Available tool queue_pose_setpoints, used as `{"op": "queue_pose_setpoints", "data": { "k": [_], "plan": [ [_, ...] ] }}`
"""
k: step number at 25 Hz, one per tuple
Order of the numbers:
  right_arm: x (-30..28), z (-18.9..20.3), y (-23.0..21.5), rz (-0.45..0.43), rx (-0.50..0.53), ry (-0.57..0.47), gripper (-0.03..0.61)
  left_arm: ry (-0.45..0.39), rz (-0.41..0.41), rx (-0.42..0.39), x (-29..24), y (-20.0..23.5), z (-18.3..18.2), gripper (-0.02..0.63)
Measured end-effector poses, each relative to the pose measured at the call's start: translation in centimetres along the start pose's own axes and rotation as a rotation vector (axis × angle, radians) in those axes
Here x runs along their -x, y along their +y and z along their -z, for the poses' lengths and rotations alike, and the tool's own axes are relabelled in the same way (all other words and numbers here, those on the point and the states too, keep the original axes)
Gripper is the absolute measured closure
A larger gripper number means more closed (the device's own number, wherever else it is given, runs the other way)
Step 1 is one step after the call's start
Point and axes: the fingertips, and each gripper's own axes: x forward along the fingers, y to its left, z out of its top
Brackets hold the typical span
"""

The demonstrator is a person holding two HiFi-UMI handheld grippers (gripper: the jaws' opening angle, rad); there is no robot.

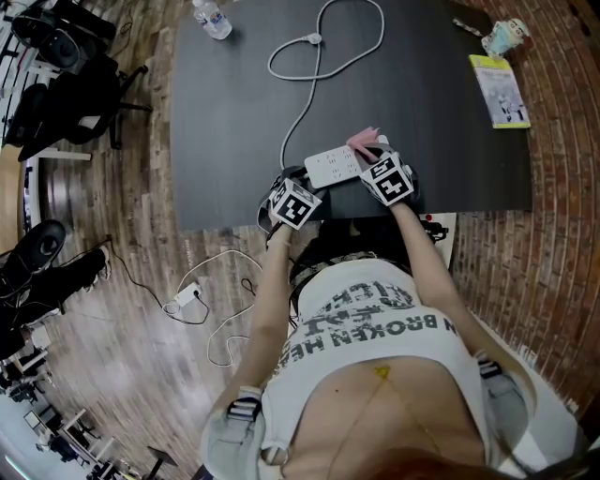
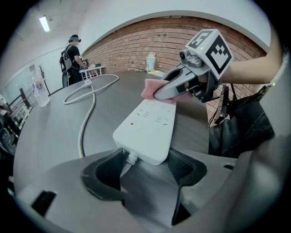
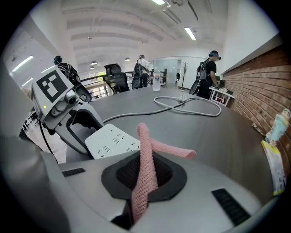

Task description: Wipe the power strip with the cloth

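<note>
The white power strip (image 1: pixel 333 166) lies flat near the front edge of the dark grey table (image 1: pixel 234 112), just ahead of the person's body; its white cord (image 1: pixel 319 56) runs from the near left end away across the tabletop in a loose loop. The left gripper (image 2: pixel 145 166) is closed on the strip's cord end, one pad at each long side, with the cord coming out between the jaws. The pink cloth (image 3: pixel 145 168) is clenched between the jaws of the right gripper (image 3: pixel 145 175); one fold stands up from the pads and another trails forward over the table. In the left gripper view the cloth sits on the strip's far end beneath the right gripper's tips; the two grippers are close together, one at each end of the strip. Well apart, at the table's far side, stand a clear water bottle (image 1: pixel 211 17), a small printed carton (image 1: pixel 506 37) and a yellow-green leaflet (image 1: pixel 500 91); a black office chair (image 1: pixel 66 84) stands on the wooden floor to the left.
</note>
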Motion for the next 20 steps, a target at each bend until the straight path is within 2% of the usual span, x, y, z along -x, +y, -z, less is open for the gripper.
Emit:
{"op": "queue_pose_setpoints", "data": {
  "k": [13, 20],
  "plan": [
    [0.4, 0.4, -0.9, 0.01, -0.018, 0.003, 0.561, 0.006, 0.003, 0.002, -0.1, 0.0, 0.1, 0.322],
    [0.9, 0.7, -2.3, 0.045, -0.04, -0.004, 0.561, 0.01, 0.005, 0.004, 0.0, -0.1, 0.1, 0.322]
  ]
}}
